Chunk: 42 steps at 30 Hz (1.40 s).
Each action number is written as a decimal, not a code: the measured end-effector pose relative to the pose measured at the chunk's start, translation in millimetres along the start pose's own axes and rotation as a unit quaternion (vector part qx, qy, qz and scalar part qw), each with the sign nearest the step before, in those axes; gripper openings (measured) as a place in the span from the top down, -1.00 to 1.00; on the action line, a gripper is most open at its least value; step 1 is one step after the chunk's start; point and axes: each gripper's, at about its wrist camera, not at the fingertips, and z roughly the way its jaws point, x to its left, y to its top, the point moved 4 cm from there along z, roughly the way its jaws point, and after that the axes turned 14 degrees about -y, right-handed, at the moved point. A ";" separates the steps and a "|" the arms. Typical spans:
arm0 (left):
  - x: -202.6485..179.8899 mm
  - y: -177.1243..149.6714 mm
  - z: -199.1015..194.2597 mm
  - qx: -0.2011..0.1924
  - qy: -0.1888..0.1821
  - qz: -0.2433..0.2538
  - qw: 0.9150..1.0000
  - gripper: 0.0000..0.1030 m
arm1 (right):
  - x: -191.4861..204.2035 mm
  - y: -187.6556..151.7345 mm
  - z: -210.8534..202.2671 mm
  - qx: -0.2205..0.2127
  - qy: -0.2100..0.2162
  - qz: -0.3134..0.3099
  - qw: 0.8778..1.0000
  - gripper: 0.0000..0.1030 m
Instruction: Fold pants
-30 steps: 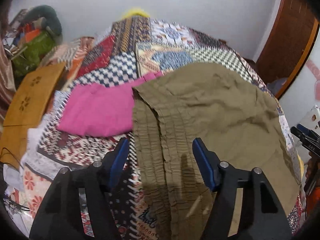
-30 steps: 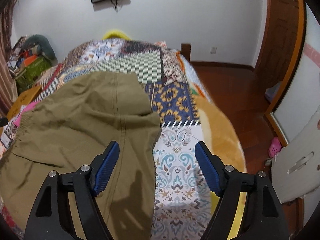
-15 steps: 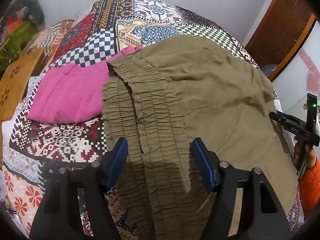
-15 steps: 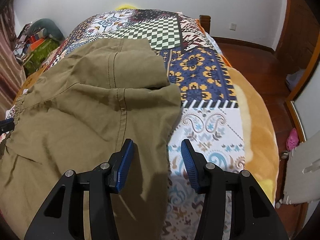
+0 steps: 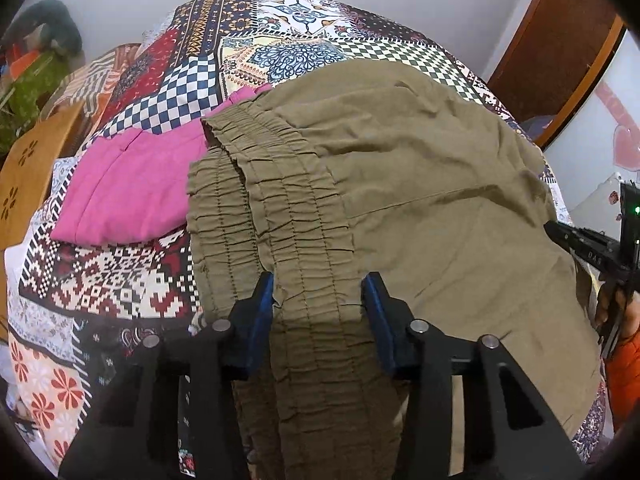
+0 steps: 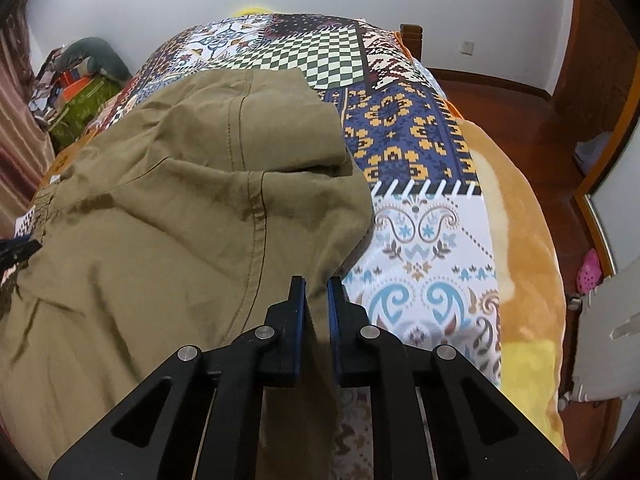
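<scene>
- Since the earlier frames both grippers have come down onto the olive pants [image 5: 400, 184], and both sets of jaws have just been closing with cloth between them.
- The right gripper [image 6: 317, 292] is now pinched tight on the pants' near side edge; a thin fold of olive cloth runs up between its blue pads [image 6: 299, 308].
- The left gripper [image 5: 318, 296] stands at a middling width astride the gathered elastic waistband [image 5: 272, 216]; its blue pads [image 5: 262, 312] press against a raised ridge of the band from both sides.
- The only writing visible is on the right gripper's black body at the right edge of the left wrist view, small white letters that seem to read "DAS"; too small to be sure.
- A hand [image 5: 612, 308] with an orange sleeve [image 5: 624, 384] shows behind that tool.
- The pants lie spread across a patchwork bedspread [image 6: 404, 128], waistband toward the left gripper, legs folded over near the right one.
- Just beside the waistband, partly under it, lies a pink garment [image 5: 132, 192].
- Farther right, an orange blanket [image 6: 516, 232] hangs over the bed's edge above a wooden floor [image 6: 520, 112].
- A white wall [image 6: 160, 4] stands beyond.
</scene>
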 end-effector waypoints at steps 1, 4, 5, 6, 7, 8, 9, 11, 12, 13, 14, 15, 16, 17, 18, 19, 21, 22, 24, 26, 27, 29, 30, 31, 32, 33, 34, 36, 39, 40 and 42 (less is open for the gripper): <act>-1.1 -1.0 -1.4 -0.001 0.001 0.000 1.000 0.17 | 0.2 -1.1 -1.5 0.001 0.001 0.000 1.000 0.82; -4.4 -2.9 -4.8 -0.003 0.010 0.001 1.000 0.20 | -2.9 -6.2 -5.8 0.003 0.006 0.001 1.000 0.83; -5.4 -3.5 -4.7 -0.002 0.015 0.002 1.000 0.20 | -3.2 -7.5 -7.4 0.004 0.008 0.002 1.000 0.83; -6.4 -4.3 -4.0 -0.001 0.021 0.006 1.000 0.20 | -3.7 -8.7 -9.3 0.003 0.010 0.005 1.000 0.83; -7.9 -5.7 -2.7 0.001 0.028 0.012 1.000 0.20 | -5.3 -10.6 -10.8 0.004 0.012 0.011 1.000 0.83; -8.1 -6.3 -1.8 0.001 0.031 0.013 0.999 0.19 | -6.2 -12.7 -11.5 0.004 0.014 0.017 1.000 0.83; -8.1 -6.5 -1.0 0.002 0.033 0.013 0.999 0.19 | -5.6 -14.1 -11.6 0.005 0.015 0.020 1.000 0.83; -8.2 -6.1 -1.9 0.002 0.033 0.011 0.999 0.18 | -4.8 -15.0 -11.3 0.006 0.014 0.022 1.000 0.83; -8.2 -5.2 -4.1 0.002 0.033 0.009 0.999 0.17 | -3.5 -13.9 -11.3 0.008 0.012 0.020 1.000 0.82; -8.9 -4.6 -5.9 0.002 0.033 0.007 0.999 0.17 | -3.1 -11.5 -11.7 0.010 0.010 0.018 1.000 0.82; -9.2 -3.5 -8.7 0.000 0.034 0.006 0.999 0.16 | -3.1 -10.5 -13.0 0.010 0.010 0.018 1.000 0.81; -10.4 -1.7 -12.3 -0.002 0.033 0.005 0.999 0.16 | -4.0 -7.5 -14.6 0.009 0.009 0.017 1.000 0.80; -11.3 0.3 -16.8 -0.005 0.036 0.005 0.999 0.15 | -4.5 -7.0 -16.3 0.009 0.009 0.017 1.000 0.78; -11.5 2.5 -20.8 -0.007 0.039 0.004 0.999 0.15 | -5.5 -6.9 -18.1 0.009 0.008 0.018 1.000 0.76; -11.8 5.2 -25.2 -0.011 0.038 0.004 0.999 0.15 | -7.4 -4.0 -20.3 0.006 0.006 0.020 1.000 0.74; -11.7 8.6 -30.0 -0.018 0.036 0.004 0.999 0.12 | -8.9 -1.6 -21.9 0.004 0.006 0.021 1.000 0.72; -10.8 15.7 -36.8 -0.027 0.035 0.002 0.999 0.11 | -11.9 4.2 -25.7 -0.003 0.008 0.028 1.000 0.70; -10.1 20.0 -39.0 -0.030 0.034 0.002 0.999 0.11 | -13.5 8.9 -27.1 -0.007 0.011 0.032 0.999 0.66; -8.5 28.4 -40.7 -0.034 0.037 0.004 0.999 0.09 | -14.5 15.9 -29.0 -0.016 0.015 0.038 0.999 0.57; -5.2 36.5 -39.1 -0.035 0.040 0.002 0.999 0.01 | -13.4 24.0 -29.1 -0.025 0.012 0.039 0.999 0.37; -2.9 40.4 -37.1 -0.035 0.039 -0.001 0.999 -0.02 | -12.2 28.3 -28.3 -0.029 0.010 0.038 0.999 0.34; 2.2 47.1 -30.1 -0.029 0.037 -0.009 0.999 -0.04 | -9.5 38.5 -23.4 -0.034 0.006 0.032 0.999 0.33; 4.8 49.9 -25.8 -0.025 0.036 -0.012 0.999 -0.05 | -8.6 41.1 -22.6 -0.035 0.005 0.030 0.999 0.33; 7.2 51.2 -22.3 -0.022 0.035 -0.014 0.999 -0.05 | -6.8 47.5 -18.3 -0.038 0.004 0.028 0.999 0.32; 9.4 52.7 -18.2 -0.018 0.036 -0.018 0.999 -0.05 | -6.0 49.1 -17.1 -0.039 0.005 0.027 0.999 0.26; 12.2 54.6 -13.7 -0.013 0.036 -0.021 0.999 -0.05 | -4.9 52.7 -14.1 -0.041 0.006 0.027 0.999 0.20; 14.7 55.5 -8.7 -0.009 0.035 -0.025 0.999 -0.05 | -3.7 56.6 -11.0 -0.046 0.009 0.027 0.999 0.13; 19.6 57.3 -1.1 -0.002 0.035 -0.033 0.999 -0.05 | -2.0 61.4 -6.6 -0.054 0.020 0.024 0.998 0.11; 24.3 58.7 9.4 0.004 0.027 -0.043 0.999 -0.05 | 0.9 68.9 6.1 -0.050 0.020 0.022 0.998 0.11; 24.6 59.1 10.5 0.003 0.026 -0.043 0.999 -0.08 | 1.2 70.2 11.9 -0.046 0.023 0.022 0.998 0.11; 23.4 60.9 12.5 -0.001 0.025 -0.038 0.999 -0.12 | 0.9 70.2 19.9 -0.037 0.032 0.026 0.998 0.11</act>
